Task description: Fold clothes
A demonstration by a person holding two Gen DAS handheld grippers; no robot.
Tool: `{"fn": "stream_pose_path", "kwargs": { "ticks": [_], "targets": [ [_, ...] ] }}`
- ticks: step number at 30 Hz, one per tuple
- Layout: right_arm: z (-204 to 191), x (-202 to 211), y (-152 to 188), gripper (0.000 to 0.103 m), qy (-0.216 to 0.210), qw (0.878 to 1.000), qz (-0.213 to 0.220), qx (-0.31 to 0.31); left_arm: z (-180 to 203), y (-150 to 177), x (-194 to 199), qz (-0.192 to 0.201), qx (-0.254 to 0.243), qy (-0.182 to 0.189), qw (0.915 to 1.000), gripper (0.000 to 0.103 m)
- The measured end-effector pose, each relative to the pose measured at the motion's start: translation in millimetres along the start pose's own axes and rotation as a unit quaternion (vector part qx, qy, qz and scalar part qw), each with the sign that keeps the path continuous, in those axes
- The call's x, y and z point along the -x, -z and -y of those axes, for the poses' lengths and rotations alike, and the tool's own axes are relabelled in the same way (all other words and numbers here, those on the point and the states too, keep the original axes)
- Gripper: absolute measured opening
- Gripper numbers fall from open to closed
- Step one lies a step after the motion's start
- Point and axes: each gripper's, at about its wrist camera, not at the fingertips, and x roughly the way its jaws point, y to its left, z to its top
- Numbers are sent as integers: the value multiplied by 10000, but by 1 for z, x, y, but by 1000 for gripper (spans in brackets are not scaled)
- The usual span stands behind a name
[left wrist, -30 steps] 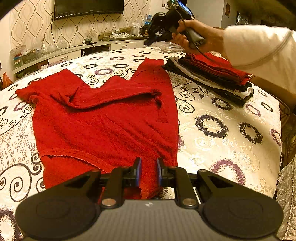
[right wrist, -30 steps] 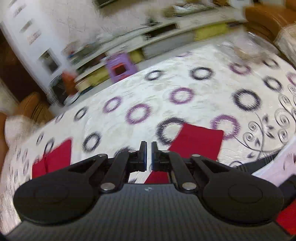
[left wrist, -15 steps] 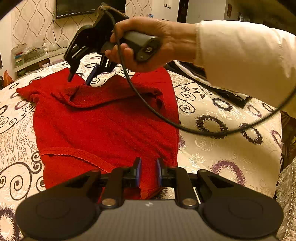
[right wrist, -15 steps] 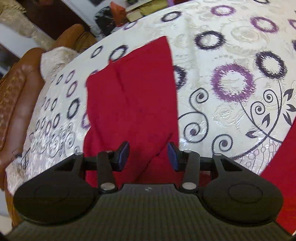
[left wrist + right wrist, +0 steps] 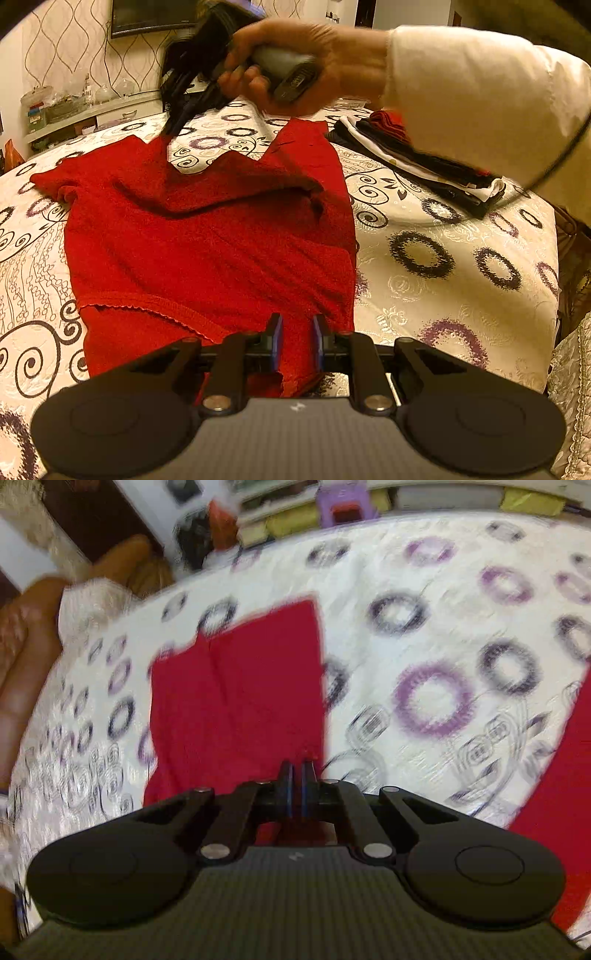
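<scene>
Here, red garment point(image 5: 221, 240) hem between left jaws, sleeve in right jaws.

Location: a home living room. Indicators: a wall-mounted TV point(image 5: 151, 16) on patterned wallpaper point(image 5: 66, 55); a low shelf point(image 5: 92, 110) below it carrying jars and glassware; a brown sofa point(image 5: 22, 657) beside the work surface; a ring-patterned cloth point(image 5: 443, 295) covering that surface; a stack of folded clothes point(image 5: 424, 166) on it.
</scene>
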Motion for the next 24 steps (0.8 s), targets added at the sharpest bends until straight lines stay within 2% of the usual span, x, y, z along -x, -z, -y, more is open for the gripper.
{"fn": "stream_pose_path", "kwargs": {
  "ticks": [3, 6, 9, 13, 21, 24],
  "targets": [
    [35, 32, -27, 7, 436, 9982, 406, -53, 0, 0, 0, -2, -3, 8, 10000, 19],
    [82, 56, -52, 7, 1152, 9909, 684, -161, 0, 0, -1, 5, -20, -12, 10000, 19],
    [136, 64, -70, 7, 1878, 9790, 718, -343, 1, 1, 0, 8, -24, -36, 10000, 19],
    [183, 50, -74, 7, 2487, 9668, 452, -389, 3, 1, 0, 1, -36, -76, 10000, 19],
    [222, 44, -59, 7, 2483, 9640, 513, -796, 5, 1, 1, -19, -73, -130, 9999, 19],
    [236, 37, -57, 7, 2434, 9652, 331, -899, 5, 1, 1, -23, -82, -132, 9999, 19]
  ]
}}
